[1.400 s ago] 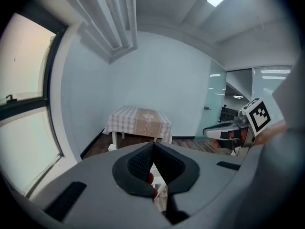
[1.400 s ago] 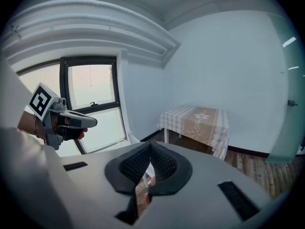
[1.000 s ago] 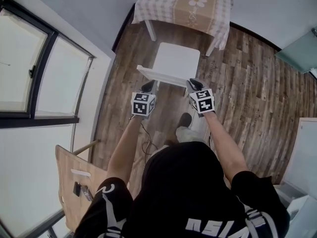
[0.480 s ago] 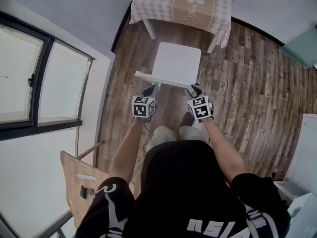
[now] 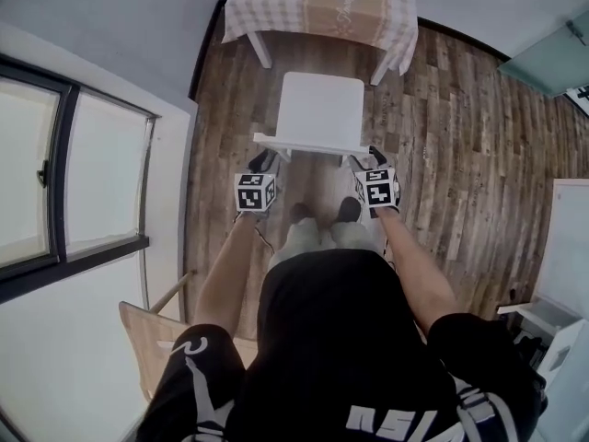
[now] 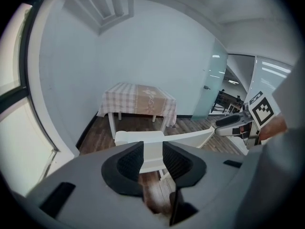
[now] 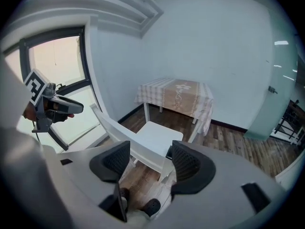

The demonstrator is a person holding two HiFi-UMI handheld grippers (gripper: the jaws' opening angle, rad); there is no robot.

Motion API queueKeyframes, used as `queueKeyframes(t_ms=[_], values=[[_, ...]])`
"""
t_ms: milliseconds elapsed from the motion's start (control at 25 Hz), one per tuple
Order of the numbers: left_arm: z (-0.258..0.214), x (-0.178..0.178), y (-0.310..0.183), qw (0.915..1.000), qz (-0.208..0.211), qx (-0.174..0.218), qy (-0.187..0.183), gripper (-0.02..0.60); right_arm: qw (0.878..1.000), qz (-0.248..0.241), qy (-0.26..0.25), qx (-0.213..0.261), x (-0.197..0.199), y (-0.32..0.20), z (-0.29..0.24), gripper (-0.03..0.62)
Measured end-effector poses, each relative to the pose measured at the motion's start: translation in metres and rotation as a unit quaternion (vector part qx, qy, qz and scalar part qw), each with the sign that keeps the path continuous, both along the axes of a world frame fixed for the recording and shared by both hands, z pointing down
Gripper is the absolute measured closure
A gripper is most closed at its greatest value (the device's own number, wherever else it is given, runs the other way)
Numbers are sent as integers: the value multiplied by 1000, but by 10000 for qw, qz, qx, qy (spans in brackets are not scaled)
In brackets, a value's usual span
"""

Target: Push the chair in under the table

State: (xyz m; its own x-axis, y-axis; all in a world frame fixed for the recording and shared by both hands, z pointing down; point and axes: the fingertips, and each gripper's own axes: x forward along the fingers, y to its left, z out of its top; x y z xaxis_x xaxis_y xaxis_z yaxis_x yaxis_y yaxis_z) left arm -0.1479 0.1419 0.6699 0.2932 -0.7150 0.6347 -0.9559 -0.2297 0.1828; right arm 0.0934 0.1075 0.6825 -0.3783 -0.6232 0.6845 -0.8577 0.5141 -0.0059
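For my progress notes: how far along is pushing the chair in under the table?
Done: left gripper and right gripper are at the chair's backrest. In hand: their jaws have just been opening, backrest between them, unclamped. Left: the seat lies wholly outside the table; the push remains.

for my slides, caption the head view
left gripper and right gripper, jaws just opened, framing the backrest of a white chair facing a checked-cloth table
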Motion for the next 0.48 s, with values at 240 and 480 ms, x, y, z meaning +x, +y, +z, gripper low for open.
queueKeyframes(t_ms=[240, 480], values=[[18, -23, -5, 9995, 259, -70, -180, 358, 9993, 279, 213, -149, 9, 4, 16, 261], [35, -38, -22, 9982, 392, -143, -433, 293, 9979, 407, 417, -267, 20, -5, 32, 250]])
